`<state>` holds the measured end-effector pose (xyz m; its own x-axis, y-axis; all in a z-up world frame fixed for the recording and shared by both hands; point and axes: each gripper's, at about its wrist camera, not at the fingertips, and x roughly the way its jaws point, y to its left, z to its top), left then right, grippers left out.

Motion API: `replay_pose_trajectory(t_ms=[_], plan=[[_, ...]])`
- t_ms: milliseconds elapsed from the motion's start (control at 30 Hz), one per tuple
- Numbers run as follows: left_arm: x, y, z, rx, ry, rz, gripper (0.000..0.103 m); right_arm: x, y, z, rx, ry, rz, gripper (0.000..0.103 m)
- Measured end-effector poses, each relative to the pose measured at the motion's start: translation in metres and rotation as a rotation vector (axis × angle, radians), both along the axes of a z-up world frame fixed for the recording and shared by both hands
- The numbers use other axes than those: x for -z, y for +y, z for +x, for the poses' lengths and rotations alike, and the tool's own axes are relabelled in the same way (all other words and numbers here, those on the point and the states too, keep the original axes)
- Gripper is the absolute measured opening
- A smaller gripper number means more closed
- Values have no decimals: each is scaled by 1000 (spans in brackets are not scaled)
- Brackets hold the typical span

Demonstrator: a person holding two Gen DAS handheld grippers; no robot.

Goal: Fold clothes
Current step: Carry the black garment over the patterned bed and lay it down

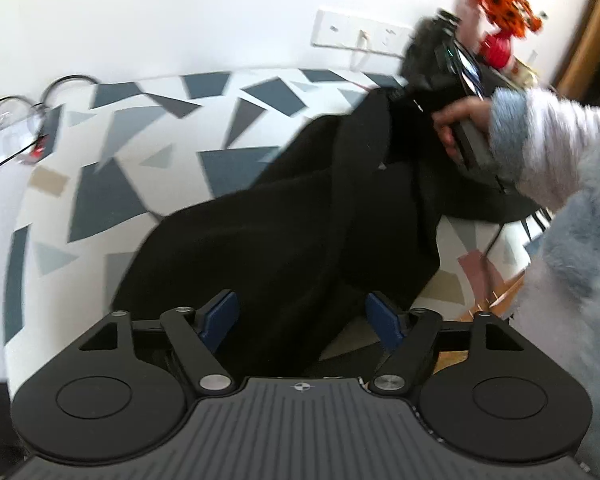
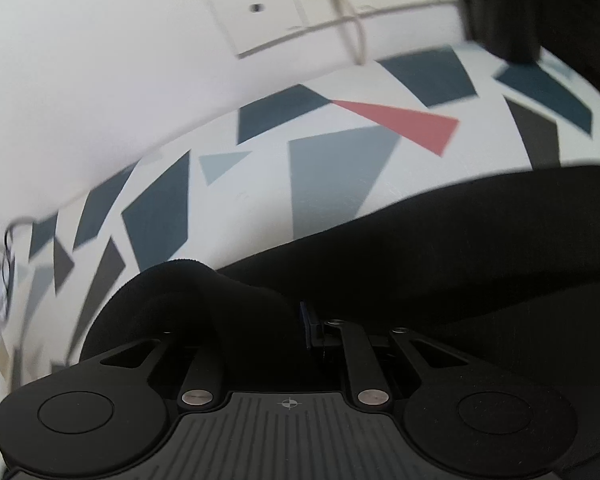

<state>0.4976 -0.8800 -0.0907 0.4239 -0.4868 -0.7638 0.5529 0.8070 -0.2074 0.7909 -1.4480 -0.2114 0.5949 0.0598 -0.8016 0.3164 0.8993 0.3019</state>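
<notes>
Left wrist view showed the left gripper wide and empty, the right gripper pinching the black garment, still rumpled, folding barely begun.

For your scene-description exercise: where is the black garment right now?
The black garment lies on the patterned cloth. In the left wrist view it runs from between the open left gripper up right to the right gripper, which pinches it.

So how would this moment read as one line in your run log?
task: fold clothes | left gripper: open, over black garment | right gripper: shut on garment fold | surface: patterned tablecloth
</notes>
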Motion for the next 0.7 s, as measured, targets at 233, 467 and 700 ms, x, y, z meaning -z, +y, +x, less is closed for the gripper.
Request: replay_pose_trajectory(t_ms=[233, 467, 700], plan=[[10, -39, -17, -1, -95, 64, 87, 0, 10, -7, -41, -28, -50, 18], [52, -69, 5, -168, -143, 211, 83, -1, 10, -11, -61, -28, -59, 19], [41, -48, 16, -303, -169, 160, 83, 3, 6, -19, -52, -57, -31, 20]])
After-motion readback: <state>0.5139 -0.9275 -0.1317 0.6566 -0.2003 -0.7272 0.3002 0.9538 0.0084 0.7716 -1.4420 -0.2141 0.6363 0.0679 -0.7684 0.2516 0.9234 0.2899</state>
